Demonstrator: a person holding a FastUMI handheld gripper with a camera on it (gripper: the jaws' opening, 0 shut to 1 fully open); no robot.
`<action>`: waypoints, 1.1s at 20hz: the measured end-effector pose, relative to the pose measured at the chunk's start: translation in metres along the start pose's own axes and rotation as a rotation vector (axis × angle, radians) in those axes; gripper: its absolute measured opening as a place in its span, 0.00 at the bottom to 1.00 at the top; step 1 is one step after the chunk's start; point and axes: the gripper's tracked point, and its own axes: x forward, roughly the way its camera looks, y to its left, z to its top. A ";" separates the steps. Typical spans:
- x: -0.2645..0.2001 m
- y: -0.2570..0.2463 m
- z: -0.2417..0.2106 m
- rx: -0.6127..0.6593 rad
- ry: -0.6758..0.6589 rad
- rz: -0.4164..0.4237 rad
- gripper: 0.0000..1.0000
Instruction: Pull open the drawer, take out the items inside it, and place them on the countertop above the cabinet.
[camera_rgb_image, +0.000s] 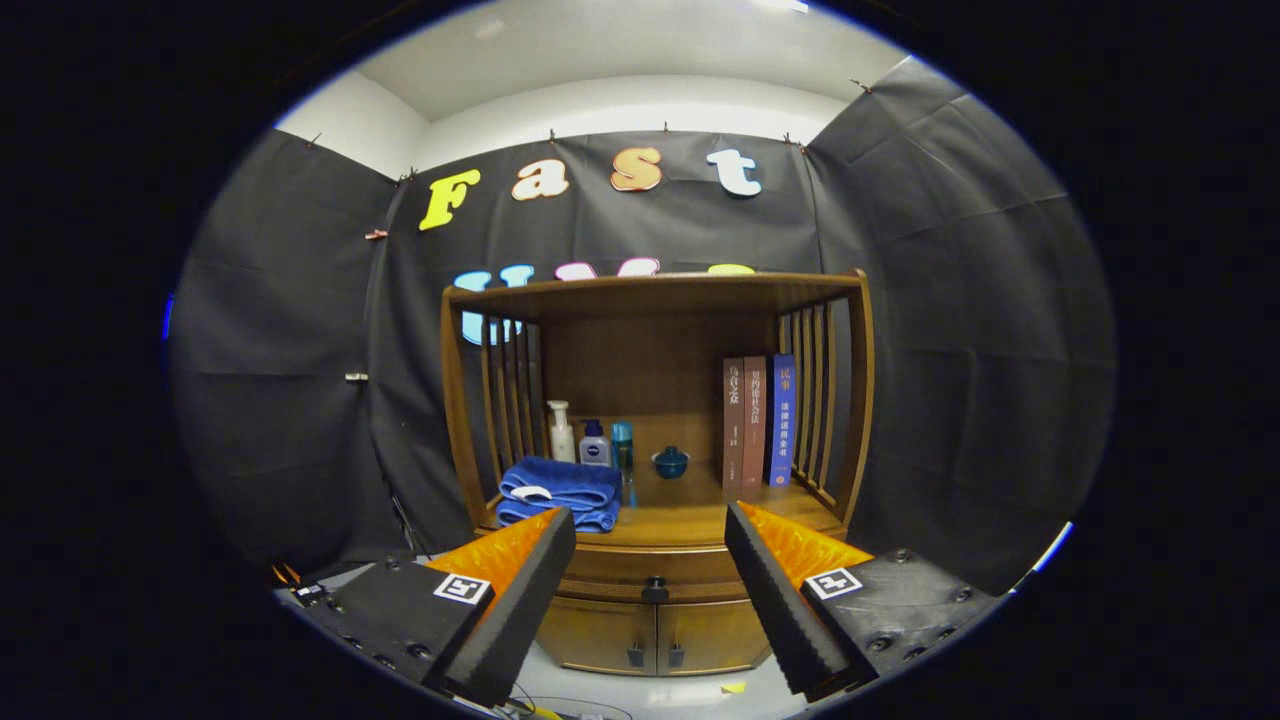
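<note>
- The gripper (650, 530) has its fingers spread wide, holding nothing.
- At 12 o'clock beyond them, between the tips, the wooden cabinet's (655, 620) drawer (655, 578) sits closed, with a dark knob (655, 590).
- On the countertop (690, 522): folded blue towel (560, 492) at 11 o'clock, three books (758, 420) at 1 o'clock.
</note>
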 end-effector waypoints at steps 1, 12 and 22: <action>0.006 -0.001 -0.008 0.003 0.013 -0.002 0.99; 0.092 -0.006 -0.113 0.020 0.190 -0.009 0.99; 0.157 -0.012 -0.220 0.020 0.364 -0.024 0.99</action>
